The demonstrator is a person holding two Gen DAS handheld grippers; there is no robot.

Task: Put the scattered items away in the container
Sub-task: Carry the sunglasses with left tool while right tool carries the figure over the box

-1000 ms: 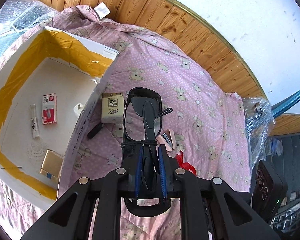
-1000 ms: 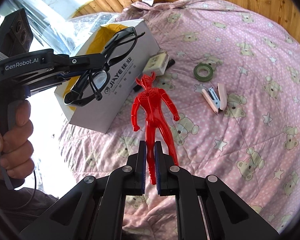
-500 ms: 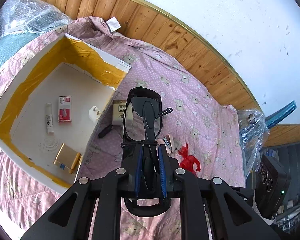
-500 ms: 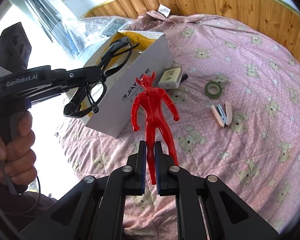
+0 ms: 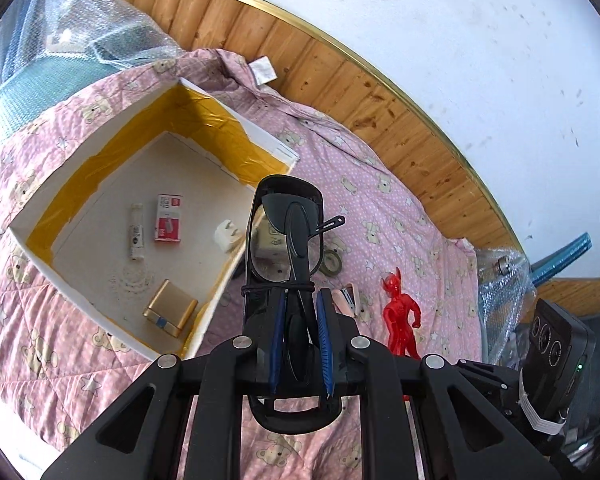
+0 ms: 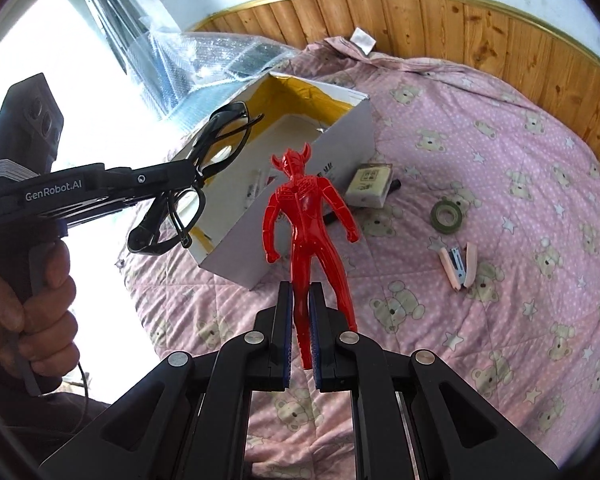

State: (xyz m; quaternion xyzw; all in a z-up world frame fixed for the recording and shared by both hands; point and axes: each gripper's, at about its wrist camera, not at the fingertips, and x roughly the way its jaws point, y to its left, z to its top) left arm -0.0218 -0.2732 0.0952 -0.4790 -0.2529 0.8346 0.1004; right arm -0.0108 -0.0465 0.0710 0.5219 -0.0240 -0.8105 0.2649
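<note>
Transport step: left gripper (image 5: 300,336) jaws clamp black glasses (image 5: 286,232); right gripper (image 6: 300,332) jaws pinch red figure (image 6: 308,216) by one leg. Box (image 5: 112,172) lies ahead-left of both, below. Next: centre over opening, release.

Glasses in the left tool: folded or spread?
Folded. In the left wrist view the glasses sit clamped in the left tool with temple arms crossed behind the lenses; the right wrist view shows the arms tucked in too.
</note>
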